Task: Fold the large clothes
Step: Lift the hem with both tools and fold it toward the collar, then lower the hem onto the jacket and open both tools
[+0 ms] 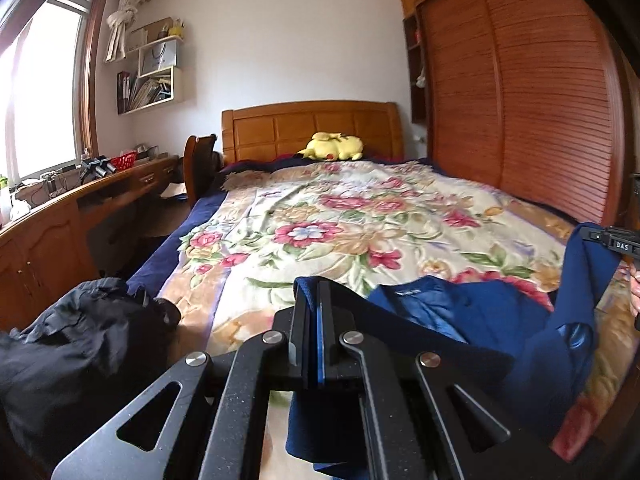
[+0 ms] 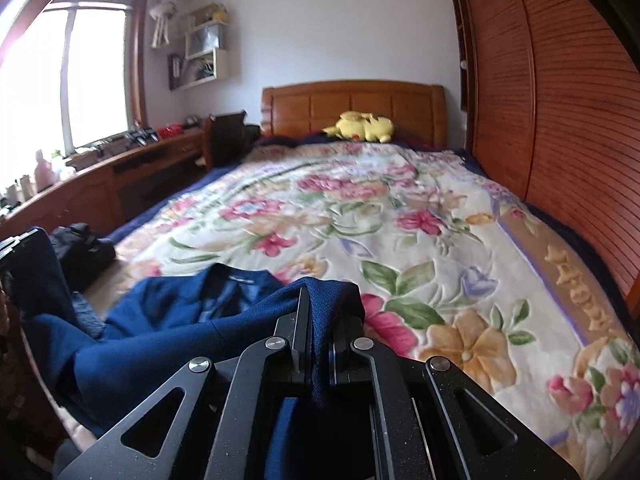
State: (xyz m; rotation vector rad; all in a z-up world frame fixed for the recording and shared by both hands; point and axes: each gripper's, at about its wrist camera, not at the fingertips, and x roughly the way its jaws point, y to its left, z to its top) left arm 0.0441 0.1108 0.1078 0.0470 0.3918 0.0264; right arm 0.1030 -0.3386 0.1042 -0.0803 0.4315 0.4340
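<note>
Blue garment: collar label unreadable, lower part hidden behind right gripper; black clothing cut off at left edge.

The bed is covered by a floral blanket. On it are laid a navy garment, a black jacket, and, by the headboard, a yellow plush toy.

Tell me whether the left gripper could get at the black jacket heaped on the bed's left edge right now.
Probably not as things stand. The left gripper is shut on the blue garment, so it would have to let go first. Otherwise nothing lies between it and the black jacket.
</note>
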